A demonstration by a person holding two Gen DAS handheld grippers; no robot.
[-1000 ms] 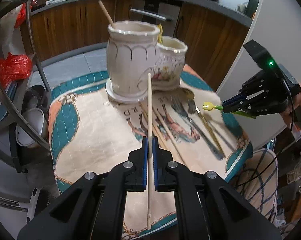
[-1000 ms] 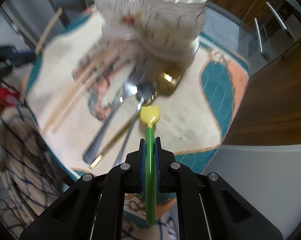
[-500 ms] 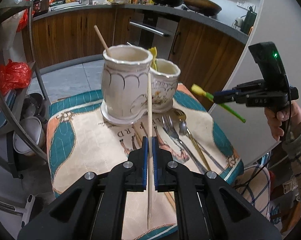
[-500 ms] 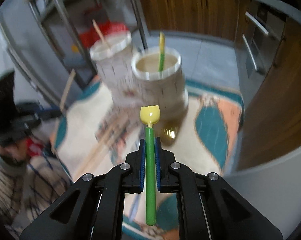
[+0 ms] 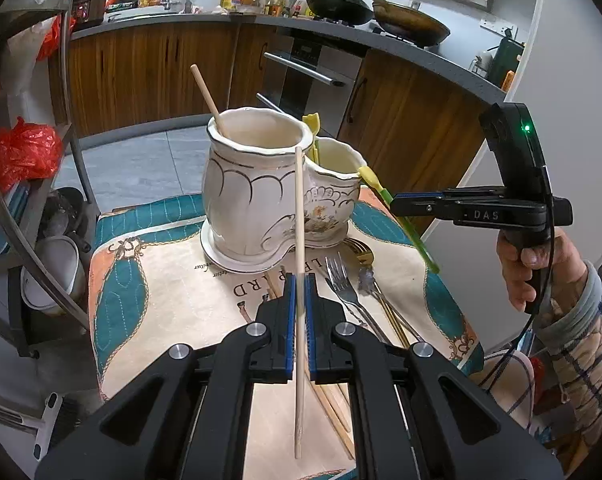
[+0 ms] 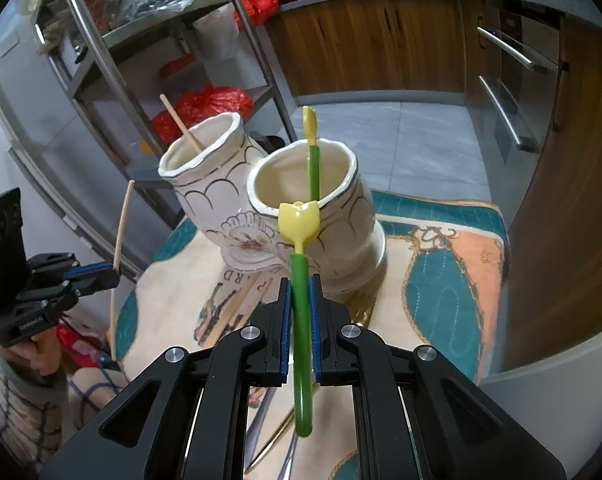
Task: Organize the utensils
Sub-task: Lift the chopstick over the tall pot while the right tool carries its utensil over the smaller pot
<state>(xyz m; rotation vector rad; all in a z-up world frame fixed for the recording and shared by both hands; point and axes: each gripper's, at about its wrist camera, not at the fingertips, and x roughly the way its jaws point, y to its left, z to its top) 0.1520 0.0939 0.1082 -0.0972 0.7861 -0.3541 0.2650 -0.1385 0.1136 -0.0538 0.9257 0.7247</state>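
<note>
— While the right hand-held gripper (image 6: 299, 332) clamps the green tulip fork (image 6: 299, 280) just before the shorter holder (image 6: 333, 208), could it snag?
— I'd guess the rim catches it. Left hand-held gripper (image 5: 297, 328) pinches a chopstick (image 5: 298, 240) facing the taller holder (image 5: 245, 184).

On the right gripper (image 5: 393, 203), white letters "DAS" after a short dash, printed along the black side of its body. On the tablecloth (image 5: 173, 304), upside-down capitals, partly covered: "RD", then about "LE". Beside them smaller print, too small for reading.
</note>
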